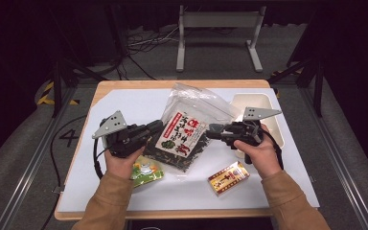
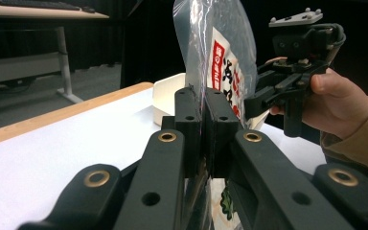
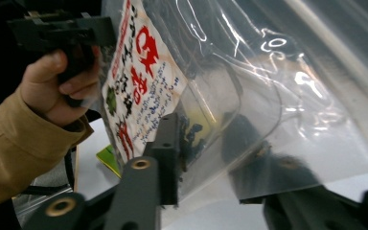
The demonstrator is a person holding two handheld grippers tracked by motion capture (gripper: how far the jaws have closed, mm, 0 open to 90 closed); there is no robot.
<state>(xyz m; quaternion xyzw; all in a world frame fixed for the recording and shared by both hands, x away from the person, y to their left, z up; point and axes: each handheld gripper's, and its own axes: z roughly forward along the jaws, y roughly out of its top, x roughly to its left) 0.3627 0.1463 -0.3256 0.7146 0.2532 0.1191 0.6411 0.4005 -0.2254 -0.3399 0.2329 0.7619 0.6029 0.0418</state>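
high view: your two arms come in from the bottom, both in tan sleeves, and each hand holds one gripper. your left hand point(image 1: 120, 160) wraps the left gripper point(image 1: 155, 128) and points it to the right and a bit away from you. your right hand point(image 1: 258, 152) wraps the right gripper point(image 1: 212, 132) and points it to the left, so the two tips face each other with the seaweed bag point(image 1: 186, 132) between them.

the bag is clear plastic with a white and red label and dark bits at the bottom. it sits over the middle of the table point(image 1: 124, 103), with its top end toward the far side.

in the left gripper view, your left gripper point(image 2: 203, 120) has its jaws pressed tight together, and the edge of the bag point(image 2: 220, 52) is pinched between them. the bag stands up tall from the jaws. your right hand point(image 2: 338, 103) and its gripper show just past the bag.

in the right gripper view, the jaws of your right gripper point(image 3: 206, 153) stand part way apart, one on each side of the bag point(image 3: 220, 81). the plastic is between them. i cannot tell if the pads press on it. your left hand point(image 3: 57, 88) shows at the top left.

now count: two grippers, two hands, one seaweed bag. there is one white tub point(image 1: 258, 103) on the right, far side of the table. there is one small brown box point(image 1: 228, 178) near your right arm. there is one green packet point(image 1: 147, 170) by your left wrist.
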